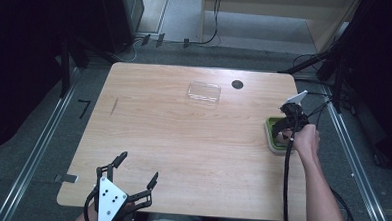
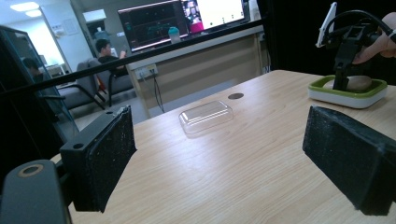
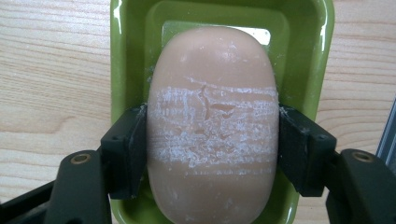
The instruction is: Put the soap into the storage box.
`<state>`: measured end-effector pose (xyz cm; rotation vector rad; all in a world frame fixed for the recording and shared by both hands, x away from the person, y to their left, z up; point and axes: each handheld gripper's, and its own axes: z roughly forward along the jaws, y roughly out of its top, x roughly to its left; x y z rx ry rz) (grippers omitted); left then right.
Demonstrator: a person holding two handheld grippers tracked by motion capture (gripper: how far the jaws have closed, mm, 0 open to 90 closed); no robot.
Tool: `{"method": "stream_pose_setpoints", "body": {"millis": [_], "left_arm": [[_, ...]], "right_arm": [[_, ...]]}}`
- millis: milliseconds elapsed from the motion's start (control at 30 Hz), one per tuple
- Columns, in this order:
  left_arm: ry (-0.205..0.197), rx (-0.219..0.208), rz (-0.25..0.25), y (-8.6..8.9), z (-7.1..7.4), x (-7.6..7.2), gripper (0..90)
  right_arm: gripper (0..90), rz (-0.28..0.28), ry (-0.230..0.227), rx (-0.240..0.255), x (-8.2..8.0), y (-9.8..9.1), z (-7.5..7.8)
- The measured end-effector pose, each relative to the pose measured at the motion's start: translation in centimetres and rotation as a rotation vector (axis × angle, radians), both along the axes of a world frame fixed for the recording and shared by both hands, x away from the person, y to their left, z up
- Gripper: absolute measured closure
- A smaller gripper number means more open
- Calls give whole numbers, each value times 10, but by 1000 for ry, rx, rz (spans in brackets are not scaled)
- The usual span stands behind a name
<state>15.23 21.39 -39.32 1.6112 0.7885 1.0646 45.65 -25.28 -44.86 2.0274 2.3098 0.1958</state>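
A pale pink soap bar (image 3: 212, 93), scuffed white across its middle, lies in a green soap dish (image 3: 308, 46). My right gripper (image 3: 214, 149) is shut on the soap bar, one black jaw pressed to each long side. In the high view that gripper (image 1: 287, 125) points down into the dish (image 1: 272, 140) at the table's right edge. The left gripper view shows the soap bar (image 2: 357, 83) in the dish (image 2: 348, 97) under the right gripper (image 2: 343, 77). My left gripper (image 1: 139, 166) hovers open over the front left of the table, and nothing sits between its jaws (image 2: 224, 154).
A clear plastic lid (image 1: 204, 92) lies on the wooden table (image 1: 182, 140) toward the far middle, also seen ahead of the left gripper as the lid (image 2: 206, 116). A dark round cable hole (image 1: 237, 84) is just right of it. Rails and cables run on the floor around the table.
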Motion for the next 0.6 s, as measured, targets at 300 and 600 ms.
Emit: {"method": "stream_pose_setpoints", "body": {"millis": [300,600], "left_arm": [[0,-1,0,0,0,0,99],[0,0,-1,-1,0,2,99]], "right_arm": [[329,-6,-1,-5,0,1,1],[309,-2,-15,-3,-3,0,5]]}}
